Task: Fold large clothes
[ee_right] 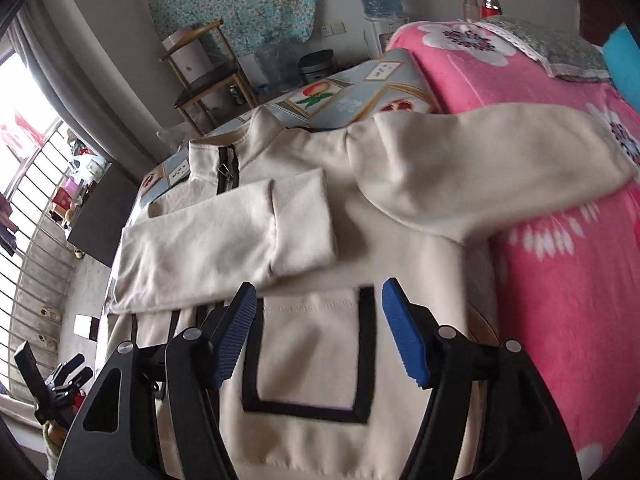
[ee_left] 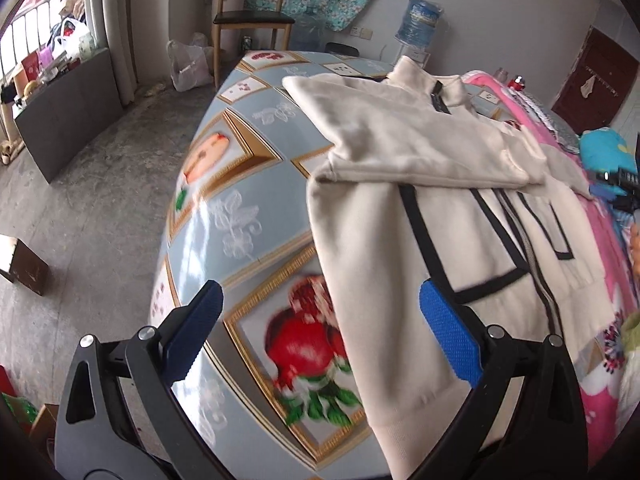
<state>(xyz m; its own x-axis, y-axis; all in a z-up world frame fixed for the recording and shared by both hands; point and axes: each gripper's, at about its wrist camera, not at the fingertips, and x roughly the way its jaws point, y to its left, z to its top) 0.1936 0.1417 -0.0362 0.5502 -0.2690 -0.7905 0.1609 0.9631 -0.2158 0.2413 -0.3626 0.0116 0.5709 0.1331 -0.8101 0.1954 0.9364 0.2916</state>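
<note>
Left gripper (ee_left: 320,328) has its jaws wide apart over the jacket's (ee_left: 460,240) hem edge. The cream jacket lies flat on the table (ee_left: 240,216), collar pointing away. Right gripper (ee_right: 318,332), jaws apart, hovers above its pocket (ee_right: 308,352), nothing pinched.

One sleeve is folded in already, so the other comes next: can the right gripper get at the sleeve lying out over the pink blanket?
Probably yes. The right gripper is open and empty above the jacket, and the unfolded sleeve lies uncovered on the pink blanket with nothing between.
</note>
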